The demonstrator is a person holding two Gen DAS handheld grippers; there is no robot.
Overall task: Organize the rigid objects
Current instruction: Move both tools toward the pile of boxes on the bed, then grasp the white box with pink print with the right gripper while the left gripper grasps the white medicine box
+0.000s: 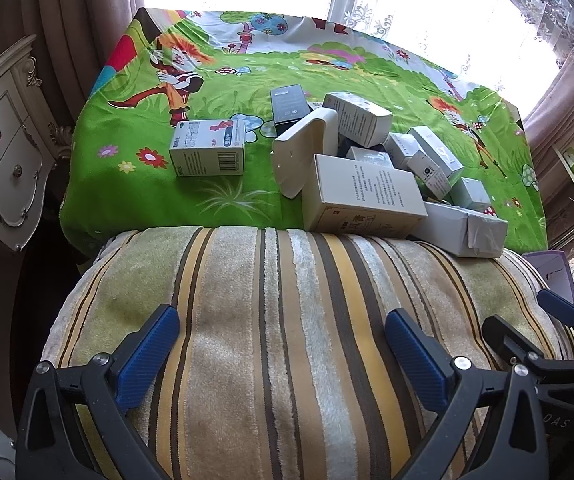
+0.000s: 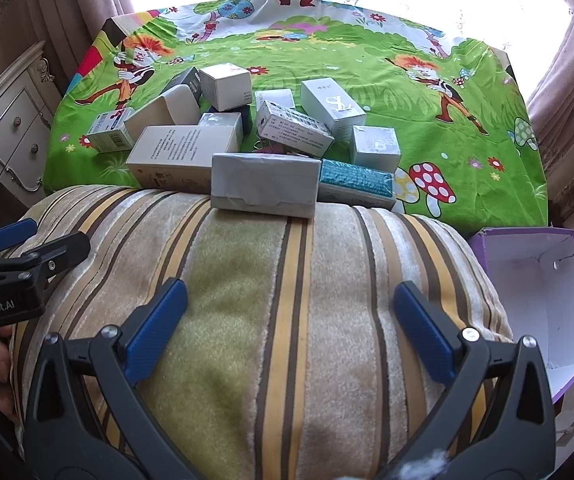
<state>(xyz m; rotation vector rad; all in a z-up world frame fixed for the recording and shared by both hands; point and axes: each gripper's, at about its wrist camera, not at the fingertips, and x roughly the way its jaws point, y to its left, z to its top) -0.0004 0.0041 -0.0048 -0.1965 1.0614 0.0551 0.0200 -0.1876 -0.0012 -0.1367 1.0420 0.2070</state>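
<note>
Striped blanket under both grippers, left gripper and right gripper jaws wide apart, holding nothing, pile of boxes on green cartoon sheet at blanket's far edge, open purple box at right.

Green cartoon sheet, striped cushion

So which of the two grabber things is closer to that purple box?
Right. The right gripper hovers just left of the purple box; the left gripper sits farther left, beyond the right one.
</note>
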